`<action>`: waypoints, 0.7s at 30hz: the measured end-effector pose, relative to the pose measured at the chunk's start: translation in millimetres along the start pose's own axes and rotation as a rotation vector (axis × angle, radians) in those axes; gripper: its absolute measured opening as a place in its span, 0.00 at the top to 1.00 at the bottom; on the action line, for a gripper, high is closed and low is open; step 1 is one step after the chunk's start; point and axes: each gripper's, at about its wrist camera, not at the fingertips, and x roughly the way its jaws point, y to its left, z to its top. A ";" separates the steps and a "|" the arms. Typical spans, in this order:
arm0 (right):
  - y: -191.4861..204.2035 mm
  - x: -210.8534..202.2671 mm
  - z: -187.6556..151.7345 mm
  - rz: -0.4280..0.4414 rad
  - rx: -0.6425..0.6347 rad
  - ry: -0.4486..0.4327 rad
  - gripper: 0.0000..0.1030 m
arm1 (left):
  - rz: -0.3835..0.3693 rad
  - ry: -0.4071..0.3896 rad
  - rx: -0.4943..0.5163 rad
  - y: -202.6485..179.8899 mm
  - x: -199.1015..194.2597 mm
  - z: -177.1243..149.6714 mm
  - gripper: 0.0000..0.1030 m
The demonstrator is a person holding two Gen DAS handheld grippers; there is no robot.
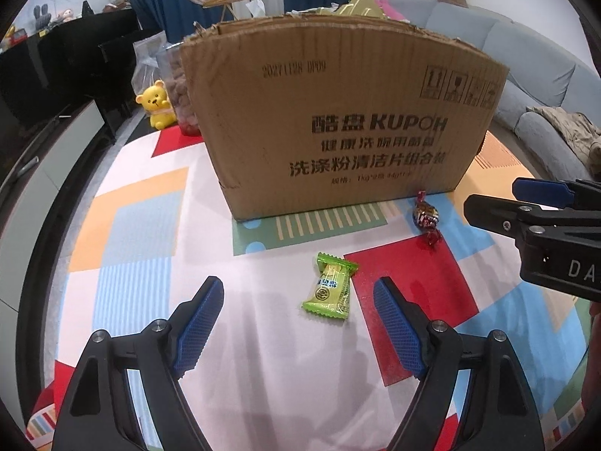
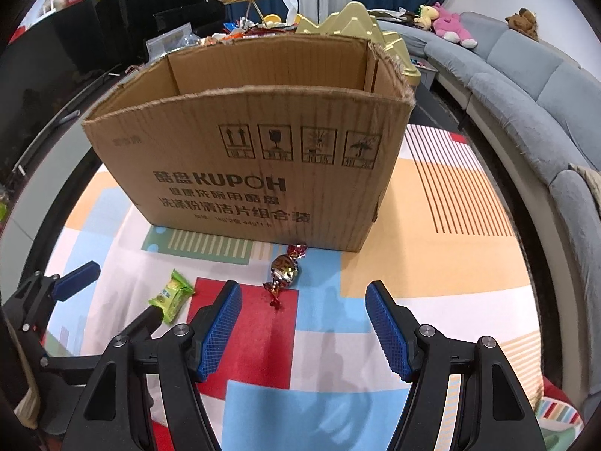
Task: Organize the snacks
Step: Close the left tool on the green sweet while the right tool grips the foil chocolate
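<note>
Cardboard box (image 2: 263,173) walls off bare tablecloth (image 2: 338,338) ahead.

Tabletop (image 1: 150,225) under a cloth of red, orange, blue, white and green blocks. Open cardboard box (image 1: 338,124) stands at 12 o'clock. Foil-wrapped candy (image 1: 426,218) lies near the box's front edge, at 2 o'clock. Green snack packet (image 1: 330,289) at centre, apart from both. Yellow bear figure (image 1: 157,105) at 10 o'clock, left of the box.

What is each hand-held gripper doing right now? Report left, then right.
Left hand-held gripper: open, empty, green candy packet lying between its fingers.
Right hand-held gripper: open, empty, foil-wrapped candy just ahead.
</note>
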 end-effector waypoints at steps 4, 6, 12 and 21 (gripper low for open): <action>1.9 10.6 -3.0 0.005 -0.004 -0.005 0.33 | -0.006 0.000 0.003 1.6 8.6 -2.8 0.24; 2.3 15.8 -5.3 0.008 -0.001 -0.013 0.33 | -0.008 -0.003 0.001 2.4 12.6 -3.9 0.26; 0.5 29.7 -9.0 0.022 0.024 -0.031 0.33 | -0.022 -0.023 0.002 2.7 17.2 -3.7 0.27; -0.1 46.1 -14.5 0.018 0.009 -0.038 0.33 | -0.051 -0.017 0.016 -1.5 28.7 -4.7 0.39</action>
